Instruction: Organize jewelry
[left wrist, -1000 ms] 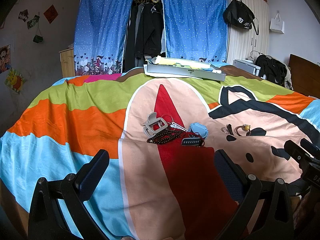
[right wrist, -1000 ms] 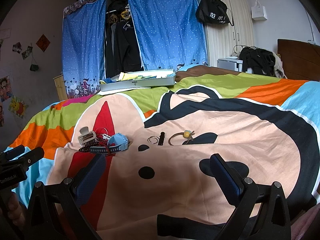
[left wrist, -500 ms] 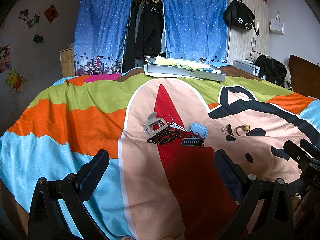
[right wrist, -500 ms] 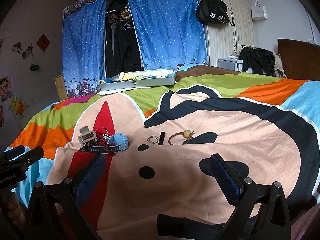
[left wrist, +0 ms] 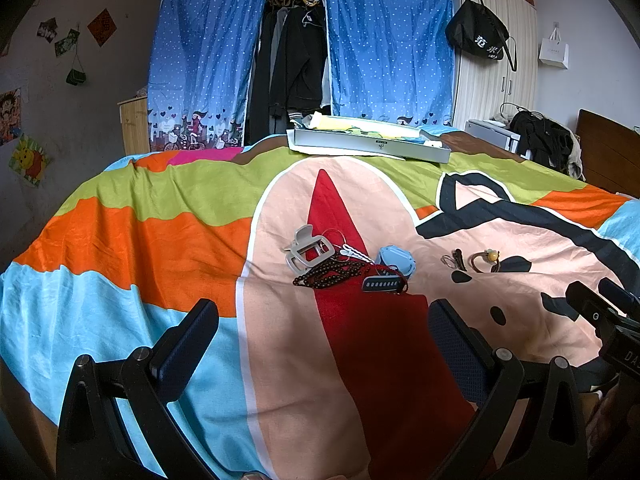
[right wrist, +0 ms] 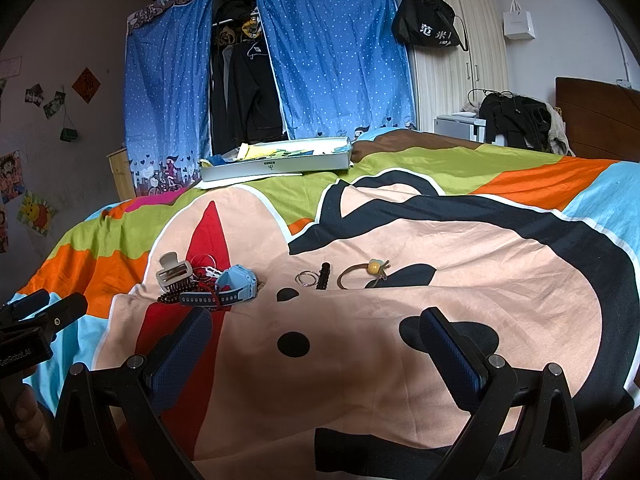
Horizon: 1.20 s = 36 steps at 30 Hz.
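On the colourful bedspread lies a cluster: a grey hair claw (left wrist: 306, 247) (right wrist: 173, 273), a dark bead bracelet (left wrist: 329, 274), thin hoop rings (right wrist: 203, 261) and a blue watch (left wrist: 394, 263) (right wrist: 234, 283) with a dark strap. To its right lie silver rings (right wrist: 306, 279), a black clip (right wrist: 323, 275) and a brown hair tie with a yellow bead (right wrist: 370, 271) (left wrist: 486, 258). My left gripper (left wrist: 320, 332) hovers open in front of the cluster, holding nothing. My right gripper (right wrist: 314, 338) is open and holds nothing, short of the rings and clip.
A flat grey box (left wrist: 370, 145) (right wrist: 276, 162) with papers sits at the bed's far edge. Blue curtains (left wrist: 384, 40) and hanging clothes stand behind. A wardrobe with a black bag (right wrist: 428, 24) is at the right, and a wooden headboard (right wrist: 600, 116) beyond.
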{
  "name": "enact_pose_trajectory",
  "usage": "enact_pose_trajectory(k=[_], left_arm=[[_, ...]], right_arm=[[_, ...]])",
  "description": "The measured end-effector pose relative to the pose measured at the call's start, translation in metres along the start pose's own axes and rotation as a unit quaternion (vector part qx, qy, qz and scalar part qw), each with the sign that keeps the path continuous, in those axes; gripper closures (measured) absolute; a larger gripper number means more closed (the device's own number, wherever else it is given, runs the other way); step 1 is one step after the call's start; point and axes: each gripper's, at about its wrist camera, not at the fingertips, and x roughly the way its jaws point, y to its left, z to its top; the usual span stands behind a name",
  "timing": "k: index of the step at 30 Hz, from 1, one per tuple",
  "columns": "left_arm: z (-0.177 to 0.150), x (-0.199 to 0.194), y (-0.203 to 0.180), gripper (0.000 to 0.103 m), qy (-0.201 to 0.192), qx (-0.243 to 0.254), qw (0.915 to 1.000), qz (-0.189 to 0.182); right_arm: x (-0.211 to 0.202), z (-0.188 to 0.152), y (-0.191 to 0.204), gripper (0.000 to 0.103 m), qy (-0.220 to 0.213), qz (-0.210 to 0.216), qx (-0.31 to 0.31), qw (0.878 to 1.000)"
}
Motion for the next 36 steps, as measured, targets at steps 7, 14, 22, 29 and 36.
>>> enact_pose_trajectory(k=[7, 14, 22, 29, 36], left_arm=[[0.000, -0.002, 0.000, 0.001, 0.003, -0.002, 1.0000, 0.001], [0.002, 0.013, 0.002, 0.001, 0.037, -0.020, 0.9991, 0.009], [0.012, 0.060, 0.036, 0.001, 0.112, -0.046, 0.9926, 0.007], [0.034, 0.102, 0.056, 0.001, 0.130, -0.013, 0.9914, -0.005], [0.047, 0.145, 0.063, 0.002, 0.140, 0.020, 0.9896, -0.028]], right_arm=[[0.000, -0.001, 0.000, 0.000, 0.002, 0.004, 0.000, 1.000], [0.001, 0.000, 0.004, 0.000, 0.010, 0.004, 0.000, 1.000], [0.031, 0.009, 0.000, 0.000, 0.071, 0.027, -0.010, 0.997], [0.071, 0.025, 0.006, 0.000, 0.110, 0.069, -0.029, 0.991], [0.126, 0.050, 0.022, 0.000, 0.130, 0.092, -0.092, 0.983]])
